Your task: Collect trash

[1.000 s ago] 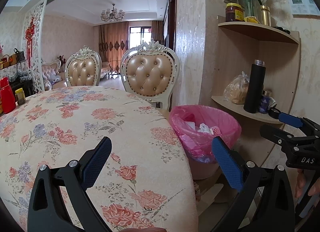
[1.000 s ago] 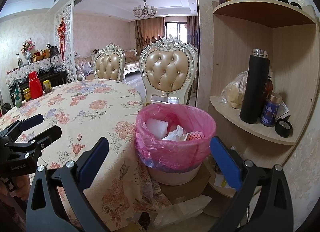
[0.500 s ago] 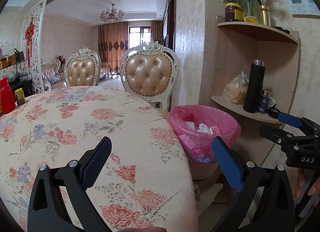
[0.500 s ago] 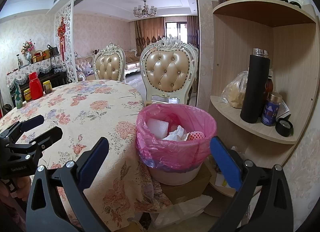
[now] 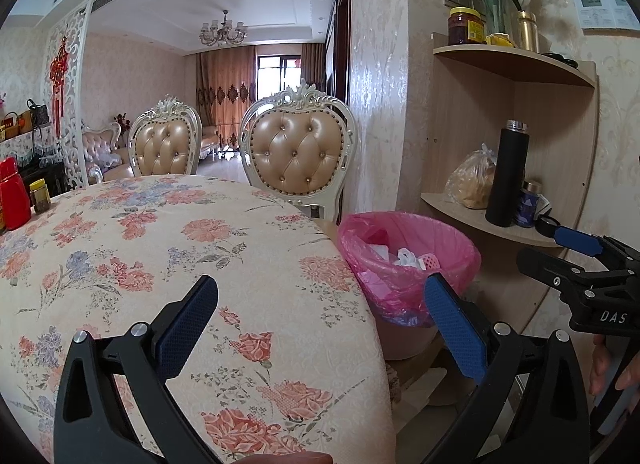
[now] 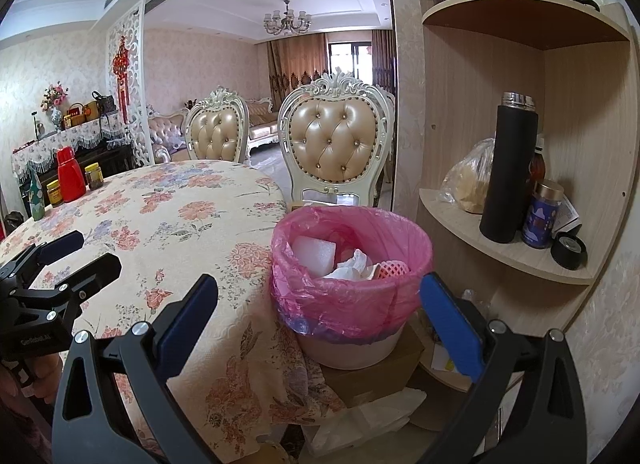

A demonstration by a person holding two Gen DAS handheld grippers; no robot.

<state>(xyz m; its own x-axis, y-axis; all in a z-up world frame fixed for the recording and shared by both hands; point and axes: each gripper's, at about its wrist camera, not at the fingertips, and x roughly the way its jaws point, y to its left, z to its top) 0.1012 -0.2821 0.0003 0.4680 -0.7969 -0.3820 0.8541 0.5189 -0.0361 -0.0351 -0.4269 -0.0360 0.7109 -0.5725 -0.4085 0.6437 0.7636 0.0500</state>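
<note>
Both wide open, empty — the bin (image 6: 352,284) sits just ahead of the right hand-held gripper (image 6: 318,314), nearer than the left hand-held gripper (image 5: 320,316).

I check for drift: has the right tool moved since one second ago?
Barely. In the right wrist view the pink-lined bin sits slightly further right and lower against the right tool, suggesting a tiny shift leftward.

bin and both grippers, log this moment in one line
left gripper: open, empty, over table | right gripper: open, empty, facing bin | bin: pink liner, trash inside
</note>
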